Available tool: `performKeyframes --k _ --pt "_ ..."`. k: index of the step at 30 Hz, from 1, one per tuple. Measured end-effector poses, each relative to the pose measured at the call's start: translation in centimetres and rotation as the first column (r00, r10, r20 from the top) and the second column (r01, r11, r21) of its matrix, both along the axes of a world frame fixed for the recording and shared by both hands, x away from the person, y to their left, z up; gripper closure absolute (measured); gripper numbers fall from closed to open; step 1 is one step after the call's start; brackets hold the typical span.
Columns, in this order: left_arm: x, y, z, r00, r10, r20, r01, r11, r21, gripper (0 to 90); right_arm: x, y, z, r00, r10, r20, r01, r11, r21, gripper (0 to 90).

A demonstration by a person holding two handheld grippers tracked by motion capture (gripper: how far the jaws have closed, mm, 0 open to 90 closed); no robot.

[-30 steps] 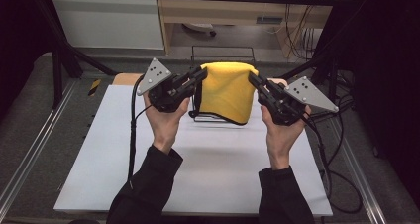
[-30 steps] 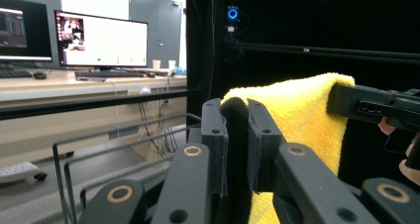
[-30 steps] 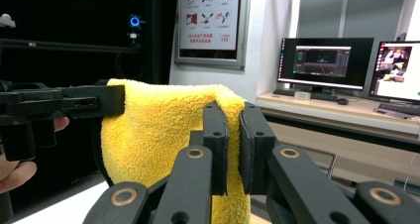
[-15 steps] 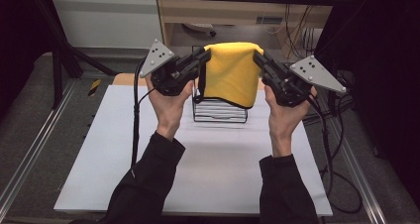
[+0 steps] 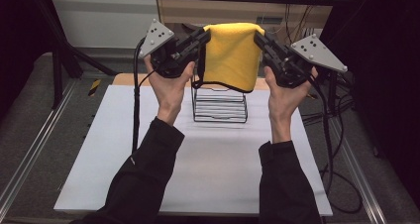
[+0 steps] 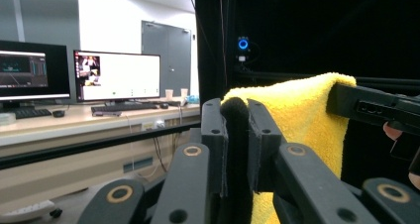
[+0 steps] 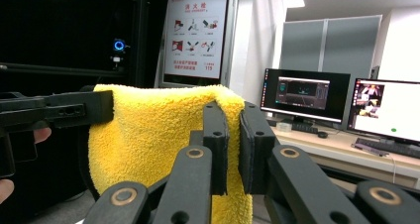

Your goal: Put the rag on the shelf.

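Both tools are clamped on the yellow towel (image 5: 233, 53): my left tool (image 5: 202, 37) pinches its upper left corner and my right tool (image 5: 261, 39) pinches the upper right corner, so the cloth hangs stretched between them in the air. In the left gripper view the jaws stand nearly together with a fold of towel (image 6: 297, 115) squeezed in the narrow gap; the right gripper view shows the same, its jaws closed on the towel's (image 7: 153, 135) edge, with the other tool gripping the far corner.

Compared with a second ago, I have both hands higher and farther toward the back of the desk (image 5: 208, 174). Then the towel lay draped over the wire rack (image 5: 220, 105) and hid most of it. Half a second ago it was partly raised. Now it is lifted well up, and the rack's horizontal wires are in plain sight below its lower hem.

That black wire rack stands on the white desk between my forearms, and I see nothing inside it; the towel hangs above and slightly behind it.
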State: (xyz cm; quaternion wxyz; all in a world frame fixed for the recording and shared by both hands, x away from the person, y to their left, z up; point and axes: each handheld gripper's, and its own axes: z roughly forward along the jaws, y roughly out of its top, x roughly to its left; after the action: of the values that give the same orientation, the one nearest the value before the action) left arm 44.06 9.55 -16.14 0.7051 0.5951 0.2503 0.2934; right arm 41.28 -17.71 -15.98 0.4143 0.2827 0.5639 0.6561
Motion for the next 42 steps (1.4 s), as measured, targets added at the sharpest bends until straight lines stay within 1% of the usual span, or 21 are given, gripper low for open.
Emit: performKeyframes --k 3,6,7,9,12,16,18,21,24,29,30,36,38,40,42 --pt "0.3 0.1 0.5 1.0 0.007 0.007 -0.007 1.0 0.005 80.4 0.3 0.1 0.5 1.0 0.0 0.007 0.0 1.0 -0.002 84.1" --pt "0.6 0.3 1.4 0.9999 0.011 0.012 -0.011 0.9999 0.004 80.4 0.7 0.3 1.3 0.9999 -0.001 0.015 0.002 1.0 -0.005 84.1" --pt "0.7 0.3 1.6 0.9999 0.007 0.012 -0.007 1.0 -0.005 80.4 0.8 0.3 1.6 0.9998 -0.001 0.019 0.001 1.0 -0.007 84.1" --pt "0.8 0.3 2.2 0.9998 0.008 0.016 -0.008 0.9999 -0.007 80.4 1.0 0.4 2.1 0.9997 -0.002 0.025 0.002 1.0 -0.005 84.1" --pt "1.1 0.2 3.0 0.9995 0.019 0.025 -0.02 0.9998 0.006 80.4 1.4 0.4 2.8 0.9995 -0.006 0.03 0.006 1.0 -0.004 84.1" --pt "1.5 0.1 3.6 0.9994 0.024 0.025 -0.024 0.9997 0.007 80.4 2.0 0.4 3.4 0.9994 -0.007 0.033 0.007 1.0 -0.005 84.1" --pt "1.7 0.1 4.0 0.9987 0.035 0.037 -0.036 0.9993 0.015 80.4 2.3 0.5 3.6 0.9992 -0.007 0.04 0.007 1.0 0.0 84.1" --pt "2.2 -0.1 4.3 0.9983 0.045 0.039 -0.046 0.9987 0.022 80.4 2.8 0.5 3.9 0.9991 -0.011 0.042 0.011 1.0 -0.001 84.0" --pt "2.8 -0.2 4.4 0.9981 0.05 0.038 -0.05 0.9984 0.025 80.4 3.6 0.5 4.1 0.9993 -0.009 0.037 0.009 1.0 0.006 84.0" --pt "4.1 -0.3 4.2 0.9974 0.062 0.037 -0.063 0.9973 0.036 80.3 5.1 0.5 4.2 0.9994 -0.02 0.029 0.02 1.0 -0.008 84.0" --pt "4.4 -0.4 4.2 0.9976 0.058 0.038 -0.059 0.9976 0.035 80.3 5.4 0.5 4.2 0.9994 -0.023 0.026 0.023 1.0 -0.01 84.0" --pt "5.9 -0.3 3.6 0.9991 0.039 0.017 -0.039 0.9991 0.015 80.3 6.8 0.3 4.1 0.9997 -0.022 0.009 0.022 1.0 -0.01 83.9" --pt "6.3 -0.3 3.5 0.9985 0.054 0.014 -0.054 0.9983 0.024 80.3 7.3 0.3 3.9 0.9998 -0.02 0.003 0.02 1.0 -0.011 83.9" --pt "6.7 -0.3 3.3 0.9983 0.056 0.014 -0.057 0.998 0.027 80.3 7.6 0.4 3.8 0.9998 -0.021 0.001 0.021 1.0 -0.018 83.9" --pt "7.1 -0.4 3.1 0.9981 0.061 0.011 -0.062 0.9972 0.042 80.2 8.1 0.3 3.6 0.9997 -0.025 -0.008 0.025 0.999 -0.024 83.9"
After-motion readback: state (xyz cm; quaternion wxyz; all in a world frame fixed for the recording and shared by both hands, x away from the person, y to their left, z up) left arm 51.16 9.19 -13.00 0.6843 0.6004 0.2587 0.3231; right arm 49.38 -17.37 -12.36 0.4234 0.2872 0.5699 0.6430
